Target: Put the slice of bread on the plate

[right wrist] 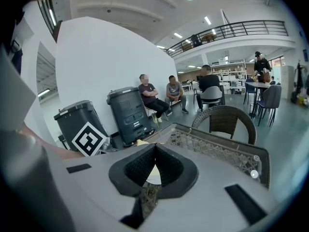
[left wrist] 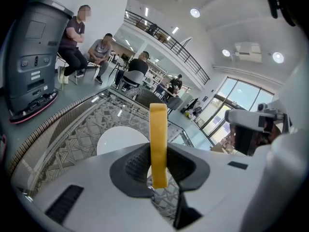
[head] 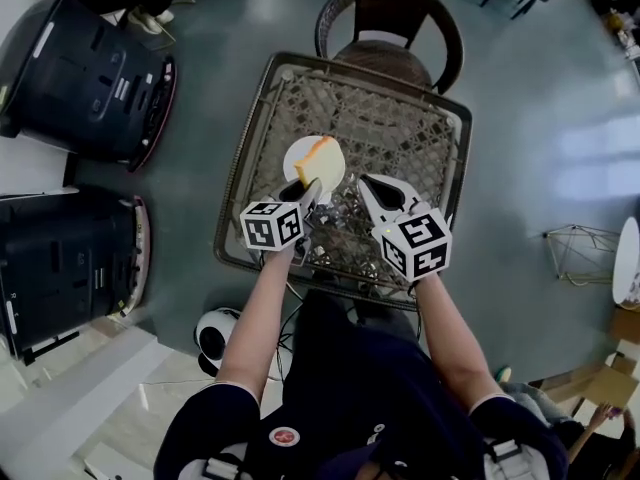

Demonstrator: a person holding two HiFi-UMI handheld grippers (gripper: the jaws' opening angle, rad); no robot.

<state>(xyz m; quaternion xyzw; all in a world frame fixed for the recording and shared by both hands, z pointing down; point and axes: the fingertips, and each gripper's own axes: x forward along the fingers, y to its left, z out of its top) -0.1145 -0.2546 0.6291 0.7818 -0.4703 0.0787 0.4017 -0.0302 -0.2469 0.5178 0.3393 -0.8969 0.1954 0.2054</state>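
In the head view, a square table [head: 440, 133] with a woven lattice top is seen from above, with a wicker chair [head: 400, 28] drawn up at its far side and two dark floor machines [head: 85, 78] standing on the floor to the left. A white plate [head: 290, 158] is set on the near half of the table, and the slice of bread [head: 320, 154] is held over it by the left gripper [head: 308, 190]; whether the bread touches the plate cannot be told. The right gripper [head: 375, 190] is held just beside it to the right, over the lattice. In the left gripper view, the slice is seen edge-on and upright, clamped between the two dark pads [left wrist: 137, 166], so the jaws are kept partly apart by its thickness; the plate is seen below and beyond it, and several seated people [left wrist: 72, 42] are visible in the background. In the right gripper view, the jaws are seen brought together at their tips with nothing between them, and the table edge and the wicker chair are seen beyond, with the two machines to the left.
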